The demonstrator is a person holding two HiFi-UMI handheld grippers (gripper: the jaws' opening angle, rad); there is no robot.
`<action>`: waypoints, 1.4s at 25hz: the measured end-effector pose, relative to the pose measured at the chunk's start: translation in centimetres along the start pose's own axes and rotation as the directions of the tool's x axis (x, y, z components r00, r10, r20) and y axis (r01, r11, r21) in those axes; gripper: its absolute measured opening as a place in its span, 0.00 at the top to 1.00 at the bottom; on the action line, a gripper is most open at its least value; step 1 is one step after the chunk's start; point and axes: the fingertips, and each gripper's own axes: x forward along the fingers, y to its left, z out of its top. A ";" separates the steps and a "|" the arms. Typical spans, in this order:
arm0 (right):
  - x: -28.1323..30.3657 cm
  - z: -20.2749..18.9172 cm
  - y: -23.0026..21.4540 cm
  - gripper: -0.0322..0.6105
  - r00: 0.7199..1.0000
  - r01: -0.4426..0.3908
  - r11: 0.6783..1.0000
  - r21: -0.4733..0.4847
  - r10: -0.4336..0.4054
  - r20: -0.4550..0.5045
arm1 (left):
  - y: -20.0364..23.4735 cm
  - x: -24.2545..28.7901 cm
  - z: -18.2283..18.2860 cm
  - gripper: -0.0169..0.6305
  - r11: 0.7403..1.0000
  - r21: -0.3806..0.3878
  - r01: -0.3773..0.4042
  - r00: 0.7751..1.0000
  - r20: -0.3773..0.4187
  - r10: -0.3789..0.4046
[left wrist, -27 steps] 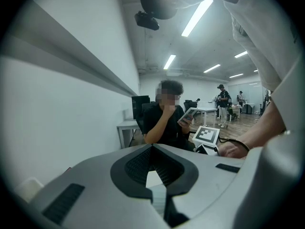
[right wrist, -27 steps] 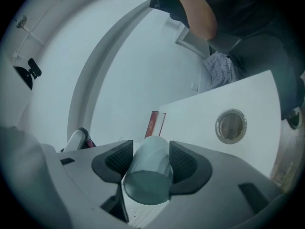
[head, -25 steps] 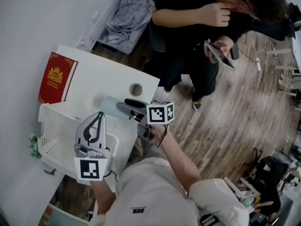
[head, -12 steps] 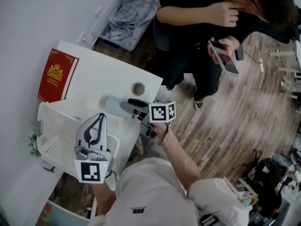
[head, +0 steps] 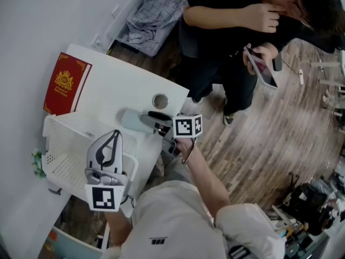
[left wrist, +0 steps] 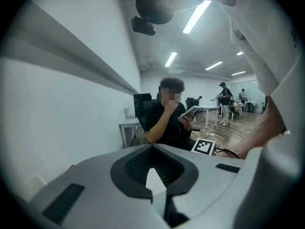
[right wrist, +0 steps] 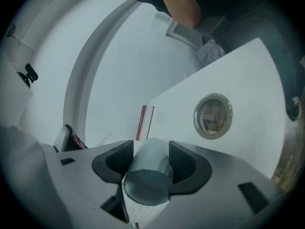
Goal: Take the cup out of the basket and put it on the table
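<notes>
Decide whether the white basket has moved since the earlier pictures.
No. The basket keeps its corner just below the red book, exactly as before.

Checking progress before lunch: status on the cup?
Right gripper shut on cup, held sideways over the table beside the basket. Left gripper shut, empty, above basket. Cable hole nearby, not under cup.

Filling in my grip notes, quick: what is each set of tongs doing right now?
Left tongs: closed, nothing between them.
Right tongs: closed on the pale cup, which lies sideways between them.
</notes>
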 end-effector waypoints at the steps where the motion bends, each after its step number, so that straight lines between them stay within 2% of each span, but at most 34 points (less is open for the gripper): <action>1: 0.0 0.1 -0.1 0.58 1.000 -0.003 1.000 0.000 0.003 0.001 | 0.0 0.0 0.0 0.96 1.000 -0.003 -0.001 1.000 0.003 0.001; 11: -0.4 0.9 -0.8 0.58 0.999 0.026 1.000 -0.010 -0.026 0.026 | 0.1 0.0 0.2 0.96 1.000 -0.017 -0.005 1.000 0.016 0.005; 15: -0.7 0.9 -1.0 0.58 0.999 0.042 0.999 -0.026 -0.041 0.029 | -0.1 0.0 0.3 0.96 1.000 0.011 0.008 1.000 0.017 -0.008; 18: -0.8 1.0 -1.1 0.58 0.998 0.050 0.998 -0.040 -0.049 0.028 | -0.1 0.0 0.3 0.96 1.000 0.000 0.007 1.000 0.019 -0.007; 21: -1.1 1.0 -1.2 0.58 0.998 0.065 0.996 -0.054 -0.064 0.030 | -0.3 0.2 0.5 0.96 0.999 0.031 0.022 1.000 0.019 -0.023; 24: -1.4 1.0 -1.7 0.58 0.995 0.097 0.991 -0.087 -0.095 0.024 | -0.6 0.2 0.4 0.96 1.000 0.007 0.019 1.000 0.018 -0.019; 28: -1.9 1.0 -2.3 0.58 0.992 0.126 0.986 -0.110 -0.124 0.019 | -1.0 0.5 0.7 0.96 0.992 0.115 0.060 0.998 0.014 -0.062; 30: -2.0 1.1 -2.4 0.58 0.992 0.125 0.986 -0.113 -0.124 0.019 | -1.1 0.6 0.6 0.96 0.989 0.132 0.068 0.998 0.007 -0.070; 35: -2.1 0.9 -2.6 0.58 0.992 0.124 0.986 -0.109 -0.123 0.019 | -1.2 0.5 0.5 0.96 0.998 0.041 0.038 0.999 0.016 -0.039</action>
